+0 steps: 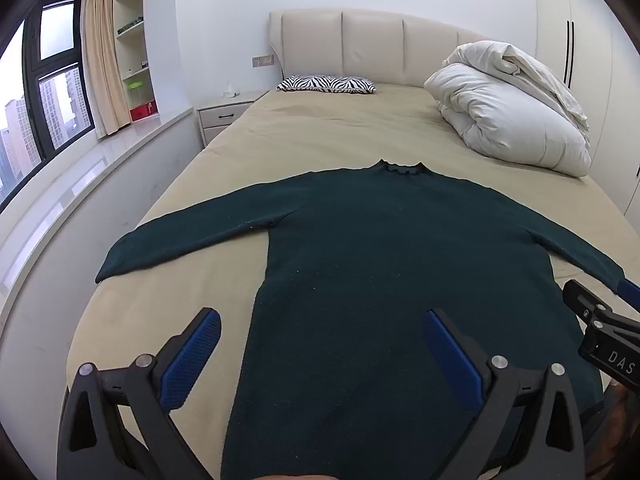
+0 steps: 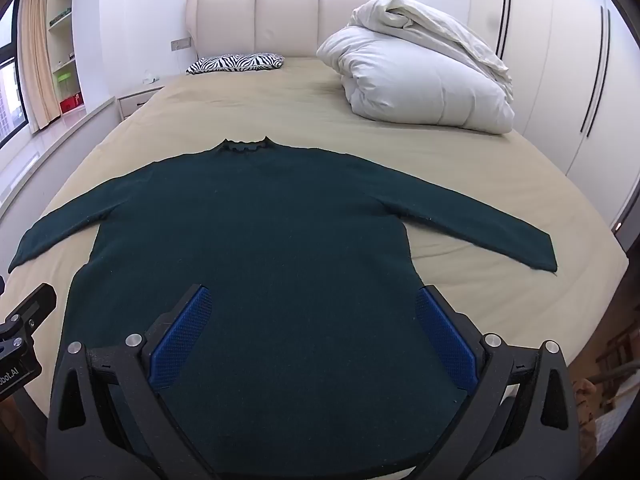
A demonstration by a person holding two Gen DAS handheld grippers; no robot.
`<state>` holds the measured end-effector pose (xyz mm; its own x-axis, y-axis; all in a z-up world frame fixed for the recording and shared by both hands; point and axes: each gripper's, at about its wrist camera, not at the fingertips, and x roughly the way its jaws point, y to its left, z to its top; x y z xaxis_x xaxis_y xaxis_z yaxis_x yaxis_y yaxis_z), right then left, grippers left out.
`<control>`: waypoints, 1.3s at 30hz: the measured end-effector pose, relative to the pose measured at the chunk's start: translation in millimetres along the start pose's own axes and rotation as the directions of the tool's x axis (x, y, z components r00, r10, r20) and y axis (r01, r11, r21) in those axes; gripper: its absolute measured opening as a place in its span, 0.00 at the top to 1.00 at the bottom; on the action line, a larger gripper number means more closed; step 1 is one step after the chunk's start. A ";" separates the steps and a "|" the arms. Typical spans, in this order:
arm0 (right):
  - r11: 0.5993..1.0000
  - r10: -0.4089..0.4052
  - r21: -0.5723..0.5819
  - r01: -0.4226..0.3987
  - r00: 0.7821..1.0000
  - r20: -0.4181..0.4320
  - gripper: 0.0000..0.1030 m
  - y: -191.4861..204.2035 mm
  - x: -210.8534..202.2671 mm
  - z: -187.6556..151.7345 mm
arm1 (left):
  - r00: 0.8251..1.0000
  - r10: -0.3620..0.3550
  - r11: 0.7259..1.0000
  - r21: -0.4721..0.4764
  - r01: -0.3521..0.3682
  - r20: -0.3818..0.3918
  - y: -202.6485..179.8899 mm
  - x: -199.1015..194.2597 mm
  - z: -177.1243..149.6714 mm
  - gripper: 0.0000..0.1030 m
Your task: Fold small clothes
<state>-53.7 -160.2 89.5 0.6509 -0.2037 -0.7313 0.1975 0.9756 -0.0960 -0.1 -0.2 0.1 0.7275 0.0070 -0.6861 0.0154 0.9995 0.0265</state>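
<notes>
A dark green long-sleeved sweater (image 1: 392, 248) lies flat on the beige bed (image 1: 320, 132), collar toward the headboard, both sleeves spread out to the sides. It also shows in the right wrist view (image 2: 256, 232). My left gripper (image 1: 322, 316) is open and empty above the sweater's lower left part. My right gripper (image 2: 314, 294) is open and empty above the sweater's lower right part. The right gripper's body (image 1: 600, 328) shows at the right edge of the left wrist view, and the left gripper's body (image 2: 20, 332) at the left edge of the right wrist view.
A rolled white duvet (image 2: 420, 76) lies at the bed's far right. A zebra-striped pillow (image 2: 236, 62) lies by the padded headboard (image 2: 256, 20). A nightstand (image 1: 226, 114), a window ledge (image 1: 72, 184) and shelves are to the left, wardrobe doors (image 2: 580, 60) to the right.
</notes>
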 end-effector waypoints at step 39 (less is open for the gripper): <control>1.000 0.007 0.001 -0.007 1.000 -0.007 0.00 0.8 6.6 -3.1 | 1.000 -0.005 1.000 -0.009 0.005 0.002 0.9 -0.3 0.7 0.00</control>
<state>-51.6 -160.6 82.5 0.6472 -0.1959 -0.7367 0.1931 0.9770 -0.0902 0.2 0.6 0.9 0.7289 0.0020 -0.6846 0.0128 0.9998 0.0165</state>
